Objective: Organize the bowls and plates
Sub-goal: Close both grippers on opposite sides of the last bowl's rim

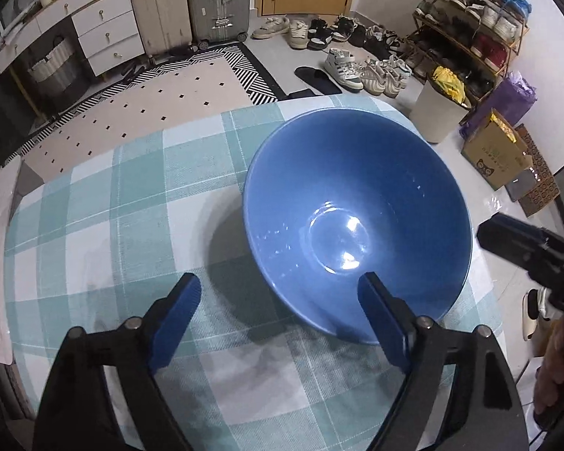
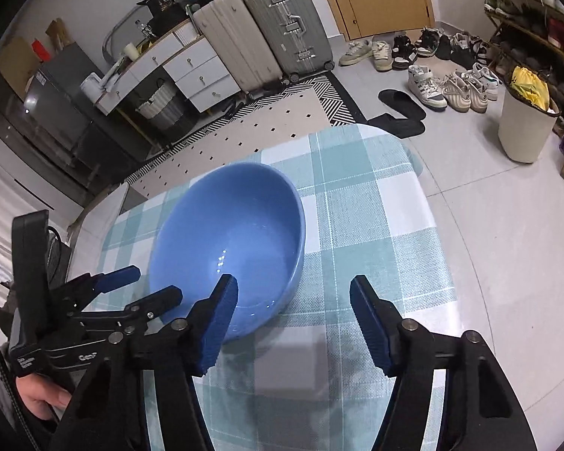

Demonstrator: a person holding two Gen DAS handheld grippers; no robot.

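A single large blue bowl point(image 1: 357, 218) stands upright and empty on the table's teal-and-white checked cloth point(image 1: 131, 206). In the left wrist view my left gripper point(image 1: 282, 297) is open at the bowl's near side: one fingertip hangs over the inside of the near rim, the other over the cloth, apart from the bowl. In the right wrist view the bowl point(image 2: 229, 240) has my right gripper point(image 2: 293, 293) open across its near right wall, one finger inside the rim and one over the cloth point(image 2: 376, 225). My left gripper point(image 2: 139, 285) shows at the bowl's left there. No pad presses on the bowl.
The table's rounded far edge drops to a tiled floor with a patterned rug point(image 1: 161, 90). Beyond stand suitcases point(image 2: 282, 26), a white drawer unit point(image 1: 105, 34), several shoes point(image 1: 357, 67), a shoe rack point(image 1: 470, 34), a white bin point(image 2: 522, 124) and a cardboard box point(image 1: 496, 154).
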